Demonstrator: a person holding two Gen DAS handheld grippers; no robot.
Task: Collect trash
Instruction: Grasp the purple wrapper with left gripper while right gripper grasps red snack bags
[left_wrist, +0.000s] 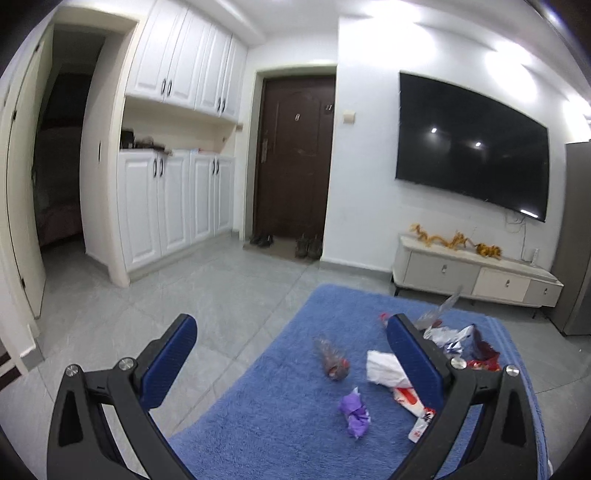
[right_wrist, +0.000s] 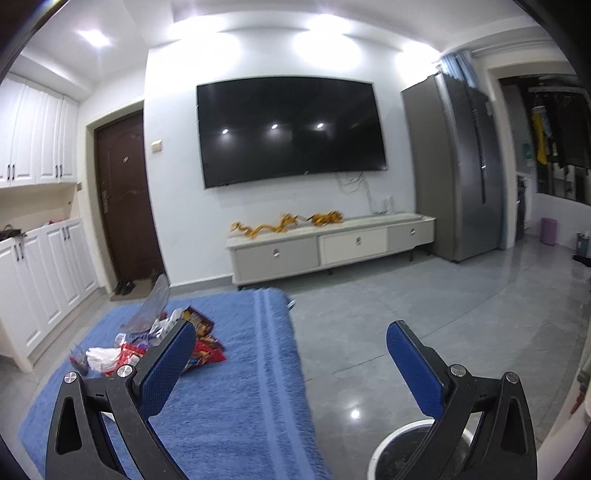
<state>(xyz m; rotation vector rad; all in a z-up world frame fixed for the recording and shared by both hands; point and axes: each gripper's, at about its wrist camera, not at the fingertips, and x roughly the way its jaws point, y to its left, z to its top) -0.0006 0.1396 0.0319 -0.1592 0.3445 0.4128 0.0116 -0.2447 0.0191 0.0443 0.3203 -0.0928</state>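
The left gripper (left_wrist: 291, 332) is hovering above a blue rug (left_wrist: 280, 435) with its jaws spread wide and gripping nothing. Trash is lying scattered on the rug ahead of it: a crushed clear bottle (left_wrist: 332, 359) with a red cap, a crumpled purple wrapper (left_wrist: 354, 410) nearest the camera, a white crumpled paper (left_wrist: 384, 367) just beside the right finger, and a red-and-white wrapper (left_wrist: 415, 410) touching that paper. Farther back, a pile of foil and red snack bags (left_wrist: 465, 345) is sitting partly behind the finger.

The right gripper (right_wrist: 291, 334) is also holding its jaws wide apart, with nothing between them. It is hanging over the right edge of the rug (right_wrist: 236, 406) and the grey tiled floor (right_wrist: 388, 314). In this view the trash pile (right_wrist: 162, 332) is lying to the left, partly hidden by the left finger. A white round bin (right_wrist: 391, 443) with a dark inside is standing on the floor at the bottom, beneath the right finger.
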